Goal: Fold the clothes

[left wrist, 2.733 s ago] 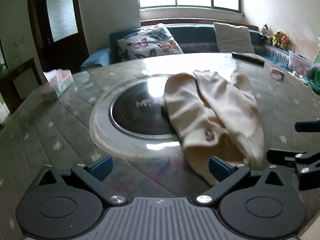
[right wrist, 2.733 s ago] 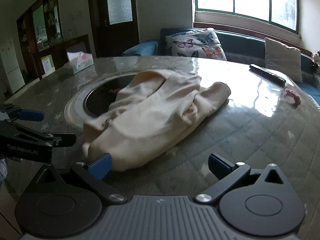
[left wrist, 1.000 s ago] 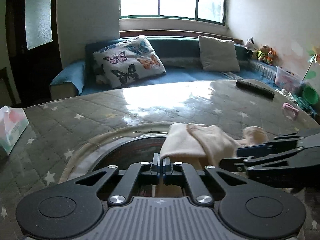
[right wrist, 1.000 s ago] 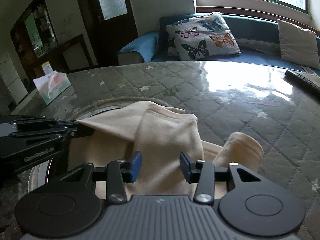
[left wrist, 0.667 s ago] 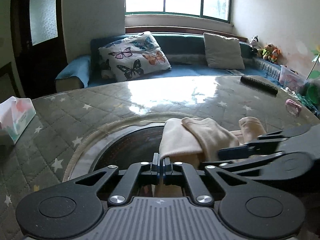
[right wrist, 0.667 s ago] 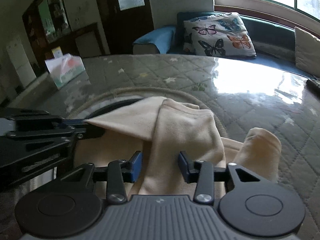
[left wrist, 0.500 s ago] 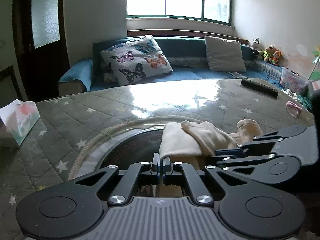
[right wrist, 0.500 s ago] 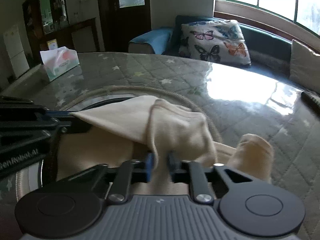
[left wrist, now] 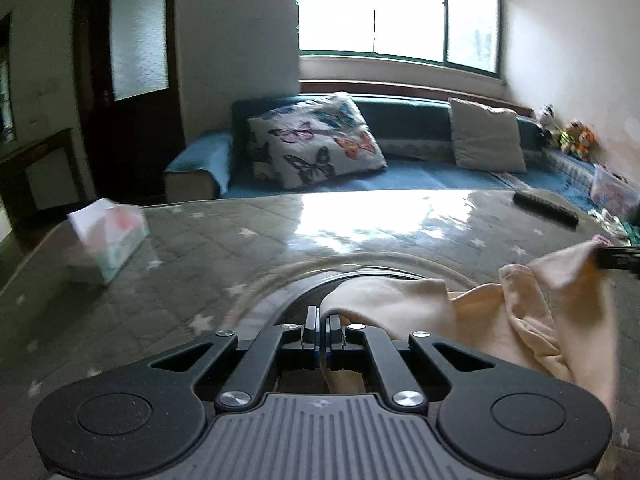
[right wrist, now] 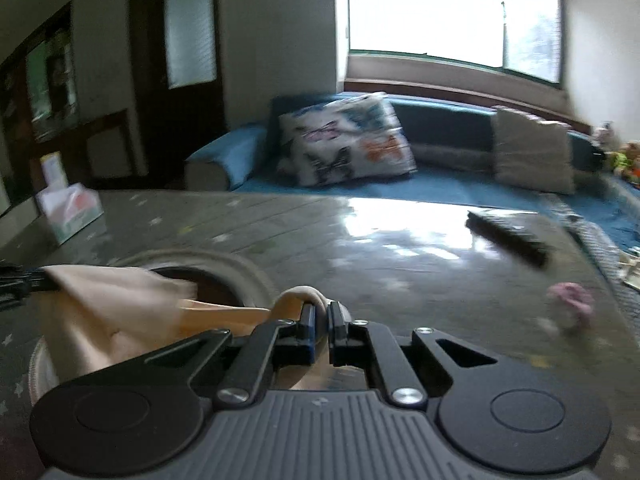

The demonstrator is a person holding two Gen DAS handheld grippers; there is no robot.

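Note:
A cream garment hangs stretched between my two grippers above the round table. My left gripper is shut on one edge of it, and the cloth runs off to the right and sags below. In the right wrist view my right gripper is shut on another edge of the cream garment, which trails to the left. The tip of the other gripper shows at that view's left edge, pinching the cloth. The dark round inset of the table lies under the garment.
A tissue box stands at the table's left. A black remote and a pink hair tie lie at the right. Behind the table runs a blue sofa with a butterfly cushion and a grey cushion.
My right gripper has shut on the garment. Both grippers have lifted and pulled apart, spreading the cloth between them; the right one swung to the right.

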